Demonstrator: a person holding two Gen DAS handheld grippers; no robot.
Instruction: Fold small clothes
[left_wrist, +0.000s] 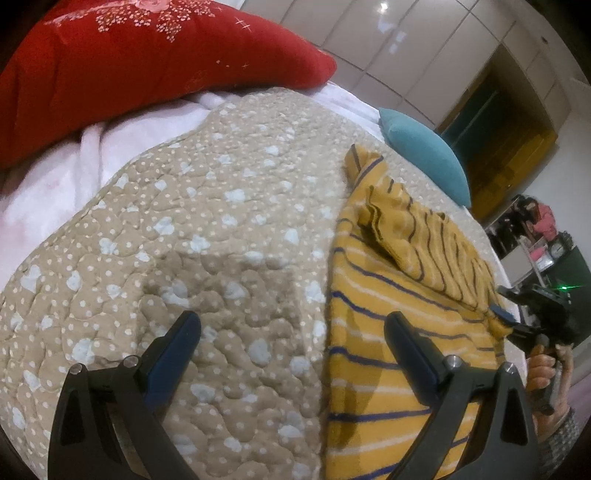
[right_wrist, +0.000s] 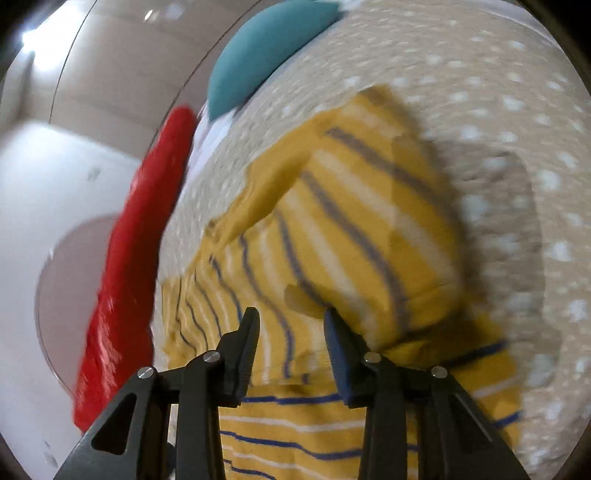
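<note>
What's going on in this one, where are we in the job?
A person is folding a yellow striped top on a bed with a beige dotted quilt. One side is already turned over onto the rest. The left gripper hangs open at the top's edge, holding nothing. The right gripper is open over the top, with no cloth between its fingers.

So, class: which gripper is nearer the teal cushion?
Right. The right gripper sits at the striped garment's edge on the teal cushion's side; the left gripper hangs farther off, over the quilt.
</note>
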